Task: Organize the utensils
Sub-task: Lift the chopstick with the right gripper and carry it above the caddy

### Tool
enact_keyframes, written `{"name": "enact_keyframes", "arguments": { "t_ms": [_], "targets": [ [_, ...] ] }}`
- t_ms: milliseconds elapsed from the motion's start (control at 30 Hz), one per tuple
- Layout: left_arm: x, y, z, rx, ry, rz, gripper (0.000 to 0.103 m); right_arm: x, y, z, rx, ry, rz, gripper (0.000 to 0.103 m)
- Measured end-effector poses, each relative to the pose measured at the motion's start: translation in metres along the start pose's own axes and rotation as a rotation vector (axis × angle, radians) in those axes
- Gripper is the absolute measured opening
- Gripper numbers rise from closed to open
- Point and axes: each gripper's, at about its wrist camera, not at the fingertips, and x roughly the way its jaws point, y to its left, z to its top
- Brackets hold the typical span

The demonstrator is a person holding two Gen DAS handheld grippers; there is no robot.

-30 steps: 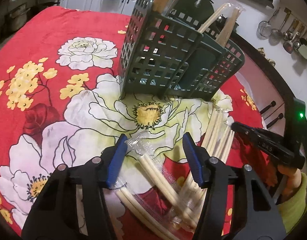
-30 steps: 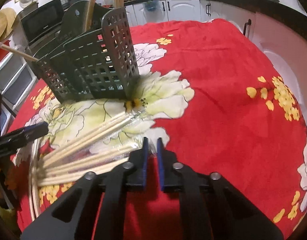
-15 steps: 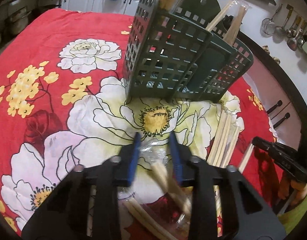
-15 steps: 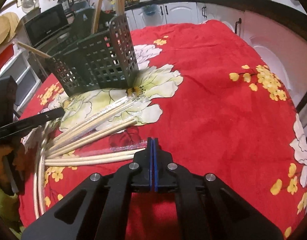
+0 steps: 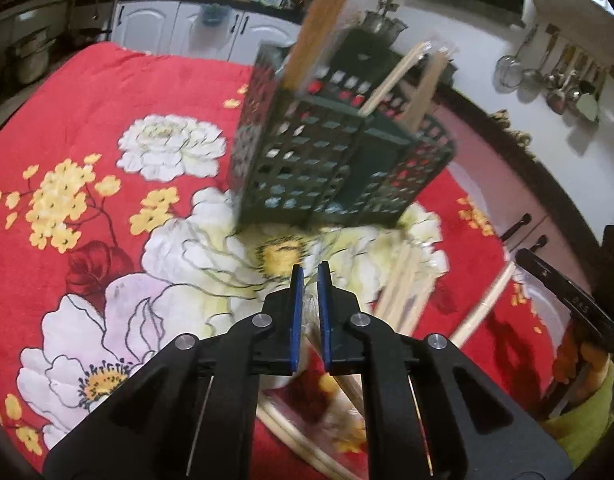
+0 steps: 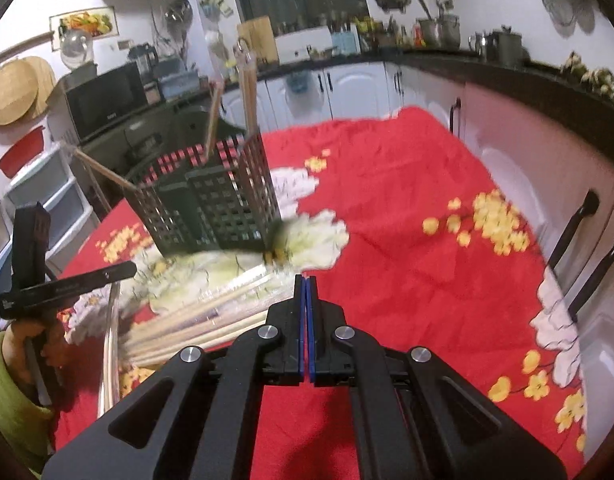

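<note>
My left gripper (image 5: 311, 270) has just been closing its jaws on a clear wrapper (image 5: 310, 308) of chopsticks (image 5: 403, 292). My right gripper (image 6: 305, 280) is clenched, nothing visible between its jaws. More chopsticks lie before the green holder (image 6: 211, 204) on the desk (image 6: 407, 240).

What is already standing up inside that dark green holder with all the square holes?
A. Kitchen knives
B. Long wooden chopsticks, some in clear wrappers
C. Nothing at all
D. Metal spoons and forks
B: pale wooden chopsticks poke up out of the green slotted holder, a few with clear plastic at their tips; more wrapped chopsticks lie on the red floral tablecloth nearby.
</note>
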Motion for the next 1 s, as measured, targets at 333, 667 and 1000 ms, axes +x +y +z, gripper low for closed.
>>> {"name": "enact_keyframes", "arguments": {
  "t_ms": [333, 667, 1000],
  "targets": [
    [-0.036, -0.05, 0.022, 0.089, -0.117, -0.097, 0.003, -0.038, 0.019, 0.022, -0.057, -0.136, 0.004, 0.001],
    [-0.041, -0.102, 0.045, 0.208, -0.168, -0.161, 0.003, -0.062, 0.032, 0.035, -0.098, -0.199, 0.015, 0.001],
    [-0.046, -0.128, 0.057, 0.253, -0.215, -0.19, 0.003, -0.079, 0.037, 0.044, -0.121, -0.253, 0.007, 0.001]
  ]
}}
